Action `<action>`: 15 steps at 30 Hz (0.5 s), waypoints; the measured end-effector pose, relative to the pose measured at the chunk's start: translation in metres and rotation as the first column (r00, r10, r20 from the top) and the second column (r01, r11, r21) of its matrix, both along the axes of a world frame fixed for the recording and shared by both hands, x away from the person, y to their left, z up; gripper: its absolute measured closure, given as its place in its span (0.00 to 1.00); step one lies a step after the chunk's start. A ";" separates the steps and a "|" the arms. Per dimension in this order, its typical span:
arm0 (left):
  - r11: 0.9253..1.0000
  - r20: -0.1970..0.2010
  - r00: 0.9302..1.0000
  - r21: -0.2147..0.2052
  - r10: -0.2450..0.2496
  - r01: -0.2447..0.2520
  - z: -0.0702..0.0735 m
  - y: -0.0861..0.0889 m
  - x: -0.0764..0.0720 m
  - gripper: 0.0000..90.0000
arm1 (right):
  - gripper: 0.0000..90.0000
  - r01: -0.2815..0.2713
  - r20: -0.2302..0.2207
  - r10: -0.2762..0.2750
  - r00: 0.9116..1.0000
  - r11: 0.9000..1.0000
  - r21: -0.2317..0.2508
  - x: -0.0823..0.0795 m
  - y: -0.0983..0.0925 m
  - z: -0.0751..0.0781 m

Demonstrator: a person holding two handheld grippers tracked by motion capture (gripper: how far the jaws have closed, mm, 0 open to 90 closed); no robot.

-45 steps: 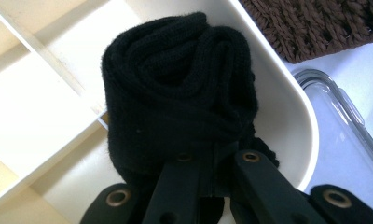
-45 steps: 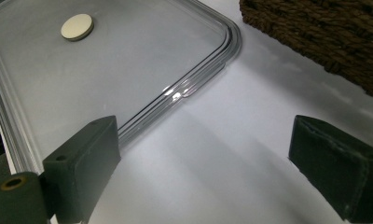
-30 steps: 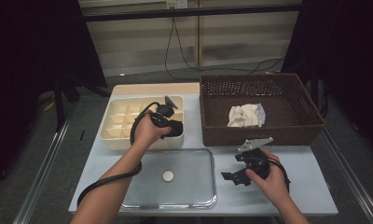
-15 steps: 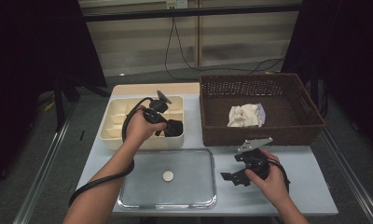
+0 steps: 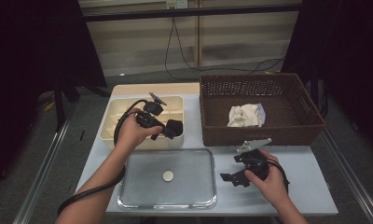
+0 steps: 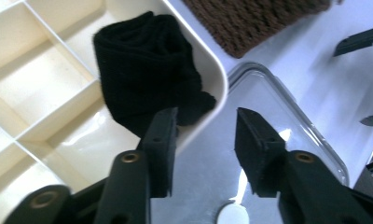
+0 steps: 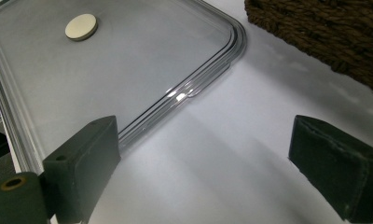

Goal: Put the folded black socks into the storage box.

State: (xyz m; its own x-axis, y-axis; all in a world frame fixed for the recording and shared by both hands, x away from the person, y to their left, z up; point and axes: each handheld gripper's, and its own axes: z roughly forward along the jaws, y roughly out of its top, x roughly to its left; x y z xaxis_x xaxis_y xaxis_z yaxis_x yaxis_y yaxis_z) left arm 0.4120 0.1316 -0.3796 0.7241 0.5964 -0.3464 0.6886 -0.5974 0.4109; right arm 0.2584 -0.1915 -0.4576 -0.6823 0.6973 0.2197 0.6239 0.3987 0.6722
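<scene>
A black sock [image 6: 147, 79] lies bunched in the near right compartment of a cream divided box [image 6: 49, 79]. My left gripper [image 6: 205, 116] hovers just above and short of it. Its jaws have just been opening and are open now, with nothing between them. From above, the left gripper [image 5: 163, 130] sits left of the sock [image 5: 174, 128] over the box [image 5: 111, 121]. My right gripper [image 5: 230, 169] rests open on the white table, right of a clear lid [image 5: 128, 186]. Its wide jaws [image 7: 208, 140] hold nothing.
A small white disc [image 5: 168, 176] lies on the clear lid [image 7: 128, 70] near the table's front. A brown wicker basket [image 5: 259, 135] at the back right holds a crumpled white cloth [image 5: 244, 115]. Cables trail from both grippers.
The left gripper has let go of the black sock, opened, and drawn back left and upward. The sock stays in the box. The right hand has not moved.
</scene>
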 end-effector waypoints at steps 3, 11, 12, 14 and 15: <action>1.000 0.006 1.000 -0.001 -0.012 0.012 0.000 0.000 -0.005 0.59 | 0.09 0.001 -0.001 -0.001 1.000 1.000 -0.005 0.000 0.001 0.000; 0.998 0.027 0.998 -0.032 -0.049 0.049 -0.003 -0.004 -0.017 0.44 | 0.09 0.006 -0.004 -0.006 1.000 1.000 -0.002 0.000 0.000 -0.001; 0.998 0.019 0.998 -0.028 -0.060 0.061 -0.003 -0.005 -0.018 0.43 | 0.09 0.007 -0.005 -0.007 1.000 1.000 -0.002 0.000 0.000 -0.001; 0.996 0.034 0.997 -0.038 -0.074 0.075 -0.004 -0.008 -0.023 0.41 | 0.09 0.011 -0.009 -0.011 1.000 1.000 -0.002 0.000 -0.001 -0.001; 0.996 0.044 0.996 -0.041 -0.081 0.083 -0.004 -0.010 -0.025 0.41 | 0.09 0.008 -0.005 -0.008 1.000 1.000 -0.001 0.000 -0.001 -0.001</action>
State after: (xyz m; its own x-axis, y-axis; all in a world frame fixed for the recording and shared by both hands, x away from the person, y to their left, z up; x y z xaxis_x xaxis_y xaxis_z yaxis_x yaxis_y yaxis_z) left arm 0.3871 0.1220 -0.3834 0.7845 0.5199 -0.3380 0.6195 -0.6324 0.4650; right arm 0.2587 -0.1929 -0.4585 -0.6754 0.7031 0.2223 0.6307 0.3945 0.6683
